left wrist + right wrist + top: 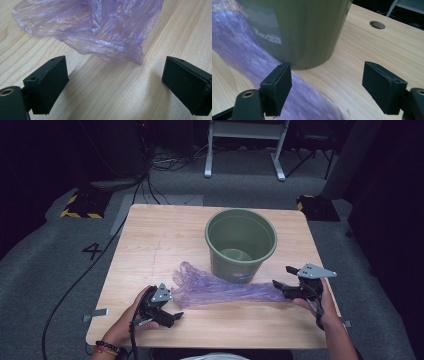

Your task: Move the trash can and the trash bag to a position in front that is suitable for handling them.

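Black jaws on your right gripper [285, 276] stand wide, nothing pinched, though blur hides contact. Left gripper [170, 316] is wide too, short of the purple bag [220, 290]. Risk: thin film slips or snags the green bucket [241, 242]. Bag lies on the table [150, 235], long axis left-right, mouth probably leftward.

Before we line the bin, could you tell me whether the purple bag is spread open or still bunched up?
Bunched. The purple bag lies crumpled in a long strip on the table, in front of the green bucket, not spread.
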The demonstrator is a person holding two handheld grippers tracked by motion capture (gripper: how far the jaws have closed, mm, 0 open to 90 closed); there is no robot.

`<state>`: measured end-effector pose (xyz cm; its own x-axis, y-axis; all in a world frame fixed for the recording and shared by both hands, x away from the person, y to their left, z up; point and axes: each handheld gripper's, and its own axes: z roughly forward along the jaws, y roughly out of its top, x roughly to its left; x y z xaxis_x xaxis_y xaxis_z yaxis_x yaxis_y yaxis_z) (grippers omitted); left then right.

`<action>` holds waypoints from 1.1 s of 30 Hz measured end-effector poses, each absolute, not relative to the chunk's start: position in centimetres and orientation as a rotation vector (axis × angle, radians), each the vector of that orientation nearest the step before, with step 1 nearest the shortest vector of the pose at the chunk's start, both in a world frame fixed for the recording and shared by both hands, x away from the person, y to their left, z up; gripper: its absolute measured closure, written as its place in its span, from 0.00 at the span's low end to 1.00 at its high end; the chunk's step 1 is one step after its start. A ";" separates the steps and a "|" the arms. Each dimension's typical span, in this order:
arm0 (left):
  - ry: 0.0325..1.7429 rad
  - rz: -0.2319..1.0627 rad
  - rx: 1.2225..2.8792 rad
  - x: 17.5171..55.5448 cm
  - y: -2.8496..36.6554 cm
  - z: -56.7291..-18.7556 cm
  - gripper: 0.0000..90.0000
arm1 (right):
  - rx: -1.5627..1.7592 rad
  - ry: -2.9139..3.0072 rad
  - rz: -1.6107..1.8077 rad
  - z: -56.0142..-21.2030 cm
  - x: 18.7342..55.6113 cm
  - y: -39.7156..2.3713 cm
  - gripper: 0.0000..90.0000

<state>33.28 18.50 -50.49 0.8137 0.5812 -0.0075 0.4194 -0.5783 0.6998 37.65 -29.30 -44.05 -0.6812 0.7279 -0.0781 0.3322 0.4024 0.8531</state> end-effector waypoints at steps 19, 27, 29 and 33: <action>0.731 0.289 2.272 33.3 18.5 -50.5 0.07 | 0.819 2.297 1.259 -43.7 40.7 -23.8 0.22; 0.732 0.289 2.272 33.3 18.5 -50.5 0.07 | 0.793 2.297 1.271 -43.5 41.2 -22.3 0.21; 0.732 0.289 2.272 33.3 18.5 -50.5 0.07 | 0.794 2.295 1.271 -43.5 41.2 -22.2 0.21; 0.732 0.289 2.272 33.3 18.5 -50.5 0.07 | 0.779 2.298 1.261 -43.5 41.6 -21.3 0.21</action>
<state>33.28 18.50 -50.48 0.8138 0.5811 -0.0069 0.4197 -0.5795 0.6986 41.61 -21.28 -43.50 -0.7627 0.6417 -0.0806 0.2769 0.4366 0.8560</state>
